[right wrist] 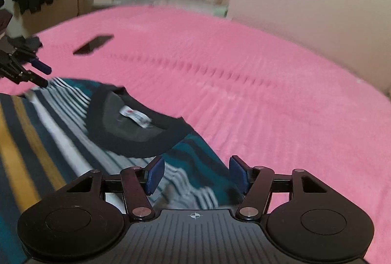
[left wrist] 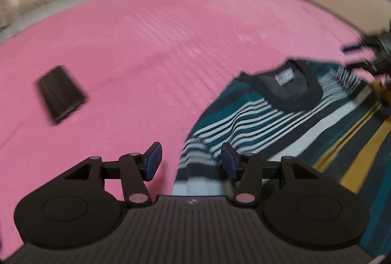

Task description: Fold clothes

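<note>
Striped shirt (right wrist: 73, 141) cut off by frame edge — label (right wrist: 135, 116) unreadable.

Striped sweater (right wrist: 73, 132) flat on pink bedspread (right wrist: 244, 73)

Your widest free room is the bare pink bedspread (left wrist: 185, 43) beyond and to the left of the striped shirt (left wrist: 281, 117), broken only by a flat dark object (left wrist: 61, 94) lying well apart from the cloth. Your left gripper (left wrist: 190, 161) has its fingers spread, one over bare spread, one over the shirt's sleeve edge. On the far shoulder your right gripper (right wrist: 196, 174) straddles the fabric too, with open bed to its right.
</note>
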A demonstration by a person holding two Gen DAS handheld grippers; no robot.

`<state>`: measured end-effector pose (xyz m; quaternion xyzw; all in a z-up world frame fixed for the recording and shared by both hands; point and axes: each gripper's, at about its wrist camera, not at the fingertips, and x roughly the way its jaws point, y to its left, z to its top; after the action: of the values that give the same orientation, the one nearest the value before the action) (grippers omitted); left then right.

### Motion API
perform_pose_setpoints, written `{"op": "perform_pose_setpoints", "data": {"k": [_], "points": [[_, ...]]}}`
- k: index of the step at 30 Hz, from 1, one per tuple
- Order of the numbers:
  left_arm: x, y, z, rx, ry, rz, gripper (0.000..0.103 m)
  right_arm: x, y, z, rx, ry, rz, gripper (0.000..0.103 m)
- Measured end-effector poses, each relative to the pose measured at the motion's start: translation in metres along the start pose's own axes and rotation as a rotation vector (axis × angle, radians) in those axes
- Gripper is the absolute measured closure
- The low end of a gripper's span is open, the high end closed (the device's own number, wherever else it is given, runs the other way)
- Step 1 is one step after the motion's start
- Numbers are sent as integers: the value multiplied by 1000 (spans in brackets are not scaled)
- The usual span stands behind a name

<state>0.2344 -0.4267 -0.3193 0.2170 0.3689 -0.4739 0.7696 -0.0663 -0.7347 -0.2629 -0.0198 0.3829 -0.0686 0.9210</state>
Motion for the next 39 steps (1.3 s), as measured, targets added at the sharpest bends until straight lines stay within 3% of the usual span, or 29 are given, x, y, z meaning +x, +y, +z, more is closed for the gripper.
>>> {"op": "perform_pose_setpoints", "data": {"k": [2,3,4,5,6,8,12,14,15,16,18,21,24,29,34,36,39], "points": [[21,1,4,22,76,-52,52,25,-8,-1,0,72,10,41],[28,1,5,27,101,-76,58,31,-11,-4,4,92,23,42],[26,0,5,21,102,-96,68,32,-16,-5,27,102,47,52],[23,-2,5,21,102,-114,88,31,-22,-4,63,113,77,71],[16,-7,4,38,97,-110,93,26,-25,-1,76,119,90,100],[-6,-14,9,95,48,-28,93,7,-25,13,36,99,70,100],[-36,-6,38,152,-101,129,92,-11,-33,63,-61,-71,-41,99],[-14,2,49,141,-60,192,89,3,-40,77,-36,-132,-81,99],[3,7,50,117,-10,222,84,17,-40,78,-28,-125,-115,93],[17,13,50,89,38,249,80,29,-39,76,-23,-93,-155,68],[27,21,41,25,68,281,78,34,-35,65,16,-69,-186,38],[5,21,21,-24,-14,297,75,3,-20,38,7,-130,-135,38],[-27,3,2,34,-58,313,74,-41,-5,7,51,-149,-72,38],[-98,-41,-51,34,-93,231,61,-137,40,-68,189,-124,68,38],[-163,-126,-146,14,-62,142,51,-230,92,-169,277,-52,76,35],[-188,-150,-185,-63,-31,110,52,-263,99,-208,350,-11,25,35],[-217,-180,-237,-131,4,83,51,-310,103,-256,469,-17,44,35]]}}
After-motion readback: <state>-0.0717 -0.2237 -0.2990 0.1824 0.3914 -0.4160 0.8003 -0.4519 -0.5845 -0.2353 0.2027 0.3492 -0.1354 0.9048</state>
